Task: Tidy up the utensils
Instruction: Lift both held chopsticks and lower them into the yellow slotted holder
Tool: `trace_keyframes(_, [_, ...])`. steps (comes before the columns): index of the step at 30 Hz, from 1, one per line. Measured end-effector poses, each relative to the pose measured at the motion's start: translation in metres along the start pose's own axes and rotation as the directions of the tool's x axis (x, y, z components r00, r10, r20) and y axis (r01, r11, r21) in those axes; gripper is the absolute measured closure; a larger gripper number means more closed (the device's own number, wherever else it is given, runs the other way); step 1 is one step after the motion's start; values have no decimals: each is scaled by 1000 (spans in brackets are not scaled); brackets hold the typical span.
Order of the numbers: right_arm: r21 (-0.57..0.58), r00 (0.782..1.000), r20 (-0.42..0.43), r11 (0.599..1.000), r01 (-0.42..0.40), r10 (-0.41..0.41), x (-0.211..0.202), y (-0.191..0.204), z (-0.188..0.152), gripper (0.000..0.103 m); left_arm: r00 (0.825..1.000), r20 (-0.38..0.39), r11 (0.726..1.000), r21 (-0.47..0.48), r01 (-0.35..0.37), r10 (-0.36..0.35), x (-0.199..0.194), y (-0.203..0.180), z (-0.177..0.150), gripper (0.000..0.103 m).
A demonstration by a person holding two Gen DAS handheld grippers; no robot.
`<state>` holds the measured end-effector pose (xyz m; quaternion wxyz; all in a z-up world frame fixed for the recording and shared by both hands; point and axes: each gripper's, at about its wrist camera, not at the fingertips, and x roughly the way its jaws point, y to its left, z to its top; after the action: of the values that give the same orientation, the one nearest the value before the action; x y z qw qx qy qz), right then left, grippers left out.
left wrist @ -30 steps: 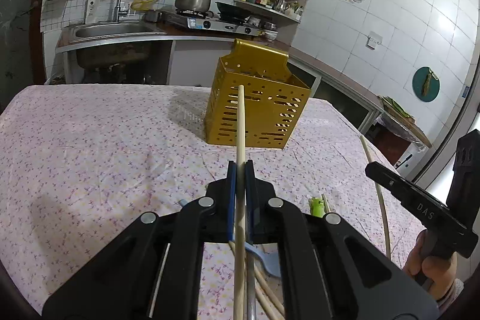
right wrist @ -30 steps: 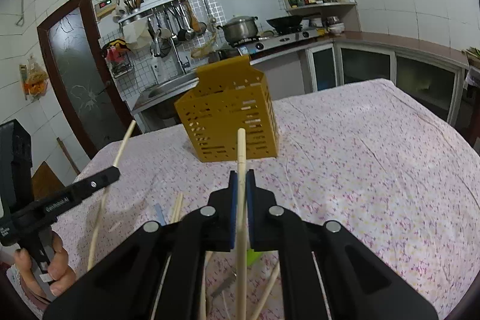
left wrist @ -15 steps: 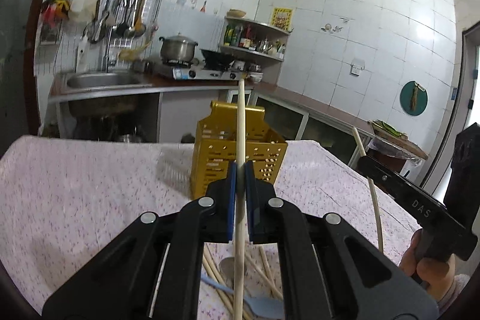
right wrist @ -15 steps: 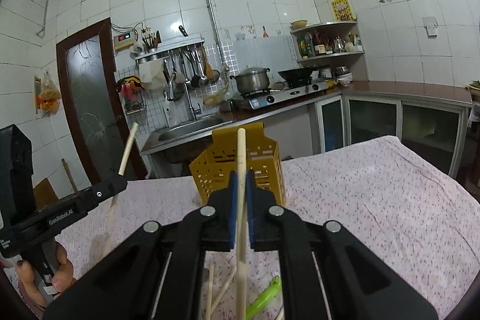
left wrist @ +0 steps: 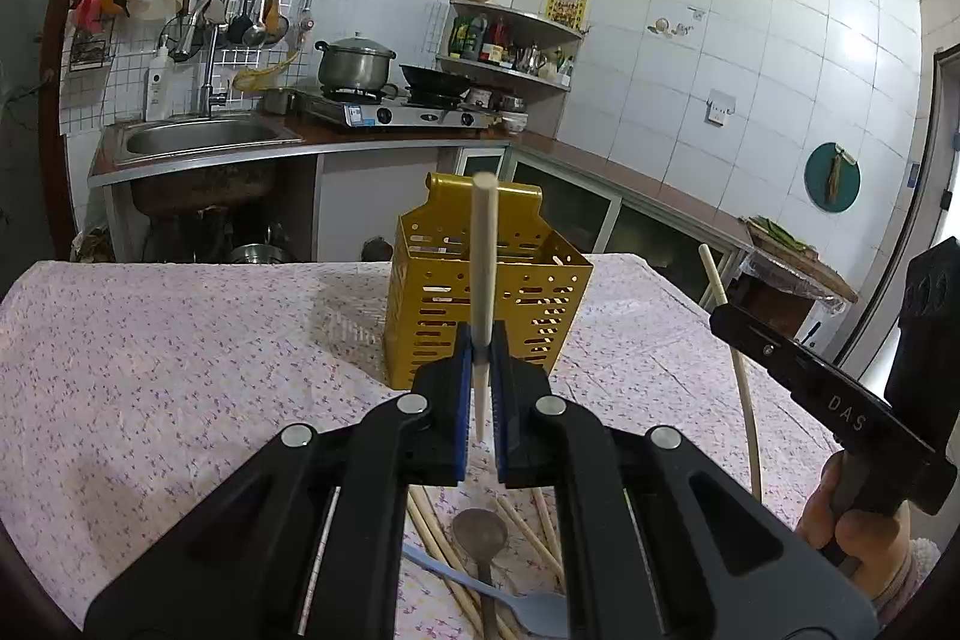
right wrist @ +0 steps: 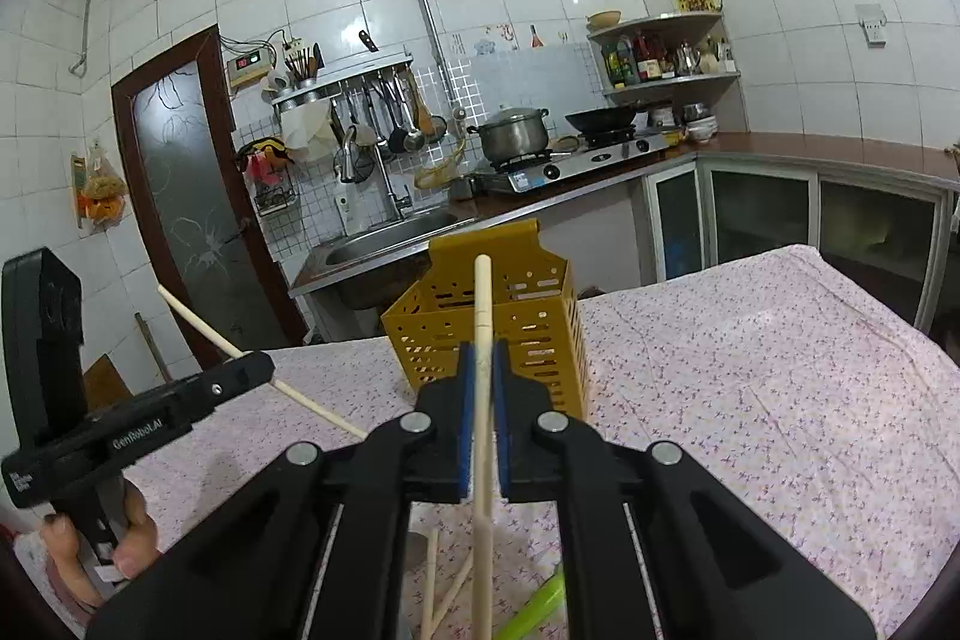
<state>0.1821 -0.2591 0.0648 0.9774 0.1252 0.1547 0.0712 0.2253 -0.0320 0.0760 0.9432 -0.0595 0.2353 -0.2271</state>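
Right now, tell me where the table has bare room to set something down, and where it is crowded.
Bare cloth lies left of the yellow basket out to the table edge, and right of it across to the far right edge. It is crowded on the near side under the tongs: loose chopsticks, a metal spoon and a blue spoon.

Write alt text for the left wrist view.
Left tongs clamp a pale chopstick upright before a yellow perforated utensil holder on a floral tablecloth. At right, the right tongs hold another chopstick.
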Motion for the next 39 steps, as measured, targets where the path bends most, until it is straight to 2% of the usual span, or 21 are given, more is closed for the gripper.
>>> trace_keyframes(8, [35, 997, -76, 999, -13, 16, 12, -5, -3, 97, 999, -48, 999, 38, -6, 8, 0, -9, 4, 99])
trace_keyframes(11, [74, 990, -137, 997, -21, 31, 23, -10, -5, 97, 997, -70, 999, 41, -11, 14, 2, -8, 4, 99])
trace_keyframes(14, [84, 989, -145, 996, -16, 28, 30, -13, 1, 97, 997, -79, 999, 40, -14, 17, 4, -5, 10, 99])
trace_keyframes(22, [23, 998, -65, 1000, 0, 2, 42, -11, 38, 97, 998, -60, 998, 54, -13, 17, 7, -4, 43, 99])
trace_keyframes(28, [-10, 998, 62, 1000, 17, -16, 54, -8, 93, 97, 1000, -12, 998, 66, -8, 9, 5, -6, 88, 99])
trace_keyframes(31, [-33, 991, 133, 999, 25, -21, 61, -6, 121, 97, 1000, 18, 998, 62, 5, -6, 1, -8, 113, 99])
trace_keyframes(35, [-34, 969, 240, 998, 61, -51, 73, -9, 150, 97, 1000, 29, 997, 83, -11, 8, 5, -10, 140, 99])
trace_keyframes(39, [-25, 949, 309, 997, 67, -56, 98, -12, 163, 97, 999, 24, 992, 122, -30, 27, 17, -13, 154, 99])
